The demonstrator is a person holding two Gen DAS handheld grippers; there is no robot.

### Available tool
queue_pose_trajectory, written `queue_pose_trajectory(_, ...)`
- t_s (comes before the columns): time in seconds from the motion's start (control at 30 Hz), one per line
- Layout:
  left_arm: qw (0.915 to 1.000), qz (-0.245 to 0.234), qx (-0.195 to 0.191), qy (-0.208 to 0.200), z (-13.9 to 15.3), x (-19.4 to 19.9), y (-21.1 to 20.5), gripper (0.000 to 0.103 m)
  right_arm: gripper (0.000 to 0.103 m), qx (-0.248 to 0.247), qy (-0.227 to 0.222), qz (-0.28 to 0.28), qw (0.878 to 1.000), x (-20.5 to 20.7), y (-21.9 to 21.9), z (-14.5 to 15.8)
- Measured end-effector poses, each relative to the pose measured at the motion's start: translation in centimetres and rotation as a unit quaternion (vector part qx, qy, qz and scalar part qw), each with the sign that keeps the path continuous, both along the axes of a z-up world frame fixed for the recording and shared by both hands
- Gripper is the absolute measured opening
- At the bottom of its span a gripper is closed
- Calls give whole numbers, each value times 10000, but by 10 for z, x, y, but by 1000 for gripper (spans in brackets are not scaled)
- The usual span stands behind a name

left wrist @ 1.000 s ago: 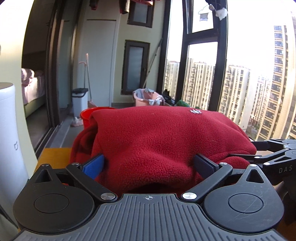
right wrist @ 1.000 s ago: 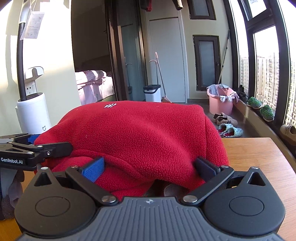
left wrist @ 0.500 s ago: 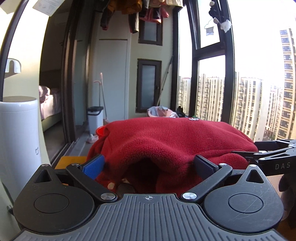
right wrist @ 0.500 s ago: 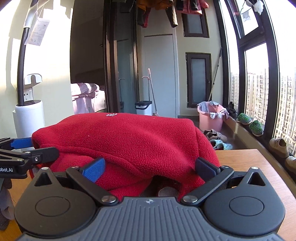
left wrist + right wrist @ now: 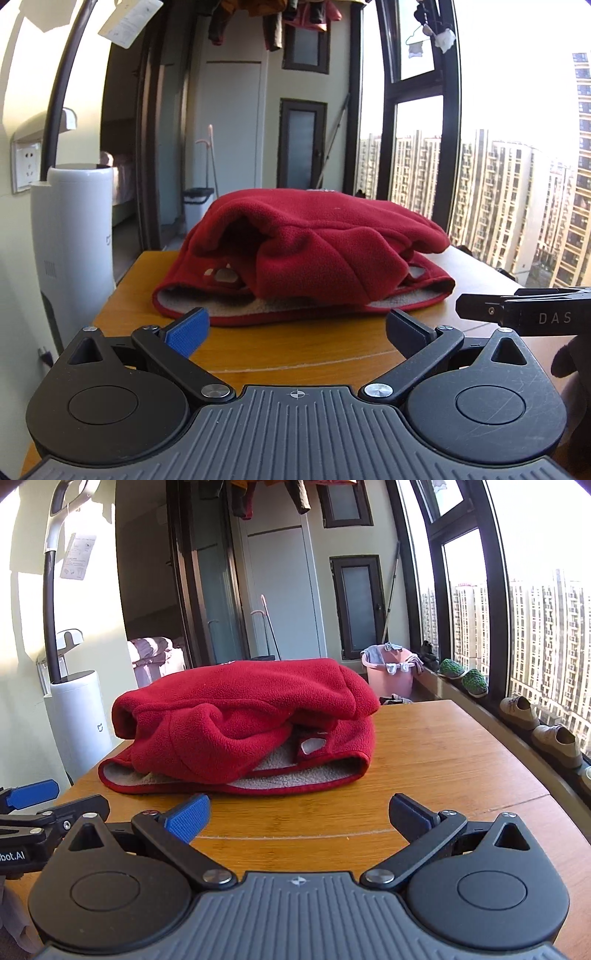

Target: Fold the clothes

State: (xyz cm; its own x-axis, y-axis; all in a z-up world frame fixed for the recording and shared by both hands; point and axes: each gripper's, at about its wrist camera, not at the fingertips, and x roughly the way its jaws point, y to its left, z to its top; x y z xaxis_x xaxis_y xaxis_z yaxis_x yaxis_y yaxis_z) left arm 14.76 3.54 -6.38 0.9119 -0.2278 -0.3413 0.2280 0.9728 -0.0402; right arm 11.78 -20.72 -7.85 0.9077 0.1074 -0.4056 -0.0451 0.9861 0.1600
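A red fleece garment (image 5: 314,251) lies bundled in a loose, lumpy fold at twelve o'clock on the wooden table (image 5: 443,760). The left gripper (image 5: 295,328) and right gripper (image 5: 299,810) sit apart from it, fingers spread, holding nothing. The fold looks largely done; some tidying may remain.

Left gripper (image 5: 295,332): black linkage arms on two round black hubs, silver pivot screws, ribbed grey housing with a small crosshair mark; one finger pad blue and textured, the other dark. Right hub scuffed.

Right gripper (image 5: 299,812): same build (blue textured pad, dark navy pad, silver screws). White lettering on the sides: "DAS", partly cut off, and "bot.AI".
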Motion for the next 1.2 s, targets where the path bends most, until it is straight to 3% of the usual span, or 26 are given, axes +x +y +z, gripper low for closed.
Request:
queue_pose_trajectory(0.2, 9994, 297, 163, -120, 1, -24, -9, 103, 103, -136, -593, -302, 9977, -41, 2, 0)
queue_pose_trajectory(0.33, 9991, 418, 98, 10, 0, -30, -8, 103, 103, -213, -223, -215, 9993, -42, 5, 1)
queue_pose_trajectory(0.7, 9986, 481, 197, 30, 0, -36, -11, 103, 103, -334, -546, -212, 9977, -55, 9, 3)
queue_pose_trajectory(1.03, 9985, 540, 123, 49, 0, -39, -9, 103, 103, -425, -275, -148, 9986, -50, 12, 1)
queue_pose_trajectory(1.2, 9985, 538, 43, -24, 1, -42, -7, 103, 103, -382, -347, -190, 9985, -53, 11, 1)
